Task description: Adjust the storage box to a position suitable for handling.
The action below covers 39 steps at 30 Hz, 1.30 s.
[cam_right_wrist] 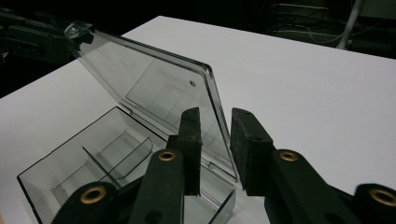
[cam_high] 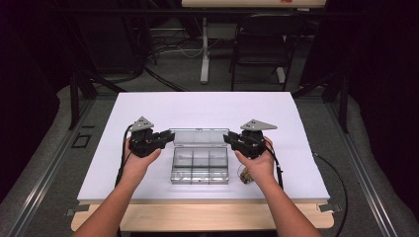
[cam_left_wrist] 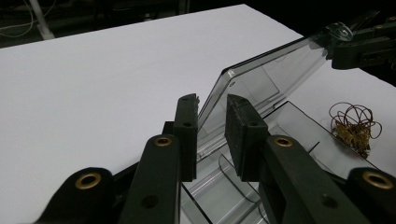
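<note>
White table [cam_high: 148, 108] | left gripper view: wire tangle [cam_left_wrist: 355, 126] beside clear box [cam_left_wrist: 280, 121]

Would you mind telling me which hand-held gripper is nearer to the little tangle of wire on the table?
Right. The right hand-held gripper is at the lid's right edge, just beyond the wire tangle; the left hand-held gripper is across the clear box.

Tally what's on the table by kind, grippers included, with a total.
Grippers: 2 (left gripper, right gripper)
Clear boxes: 1 (box, lid up)
Wire tangles: 1 (wire)
Total: 4
</note>
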Motion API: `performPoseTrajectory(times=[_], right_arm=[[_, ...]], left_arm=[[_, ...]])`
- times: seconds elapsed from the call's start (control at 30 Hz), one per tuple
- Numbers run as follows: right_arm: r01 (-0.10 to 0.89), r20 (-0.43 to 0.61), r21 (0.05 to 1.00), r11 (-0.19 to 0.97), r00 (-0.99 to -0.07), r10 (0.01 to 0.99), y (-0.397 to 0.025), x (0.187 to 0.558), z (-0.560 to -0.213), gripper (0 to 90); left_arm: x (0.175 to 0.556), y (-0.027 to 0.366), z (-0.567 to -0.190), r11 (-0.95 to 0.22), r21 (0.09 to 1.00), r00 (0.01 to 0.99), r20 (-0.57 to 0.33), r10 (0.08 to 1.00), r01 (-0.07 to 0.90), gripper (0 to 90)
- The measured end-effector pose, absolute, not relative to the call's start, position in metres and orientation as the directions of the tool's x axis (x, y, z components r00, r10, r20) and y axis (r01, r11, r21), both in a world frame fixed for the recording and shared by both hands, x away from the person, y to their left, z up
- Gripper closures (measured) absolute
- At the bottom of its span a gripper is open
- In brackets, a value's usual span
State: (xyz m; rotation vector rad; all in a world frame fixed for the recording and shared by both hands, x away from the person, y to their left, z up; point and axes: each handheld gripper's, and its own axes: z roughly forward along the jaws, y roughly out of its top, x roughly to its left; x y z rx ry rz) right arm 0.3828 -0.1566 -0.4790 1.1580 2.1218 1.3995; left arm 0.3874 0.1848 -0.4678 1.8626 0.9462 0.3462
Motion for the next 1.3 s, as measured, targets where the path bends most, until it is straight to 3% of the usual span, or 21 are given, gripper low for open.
performPoseTrajectory(times=[1.3], right_arm=[[0.481, 0.177, 0.859, 0.178, -0.603, 0.778, -0.153, 0.402, -0.508, 70.1]], left_arm=[[0.403, 0.181, -0.487, -0.193, 0.844, 0.636, -0.207, 0.743, 0.500, 70.3]])
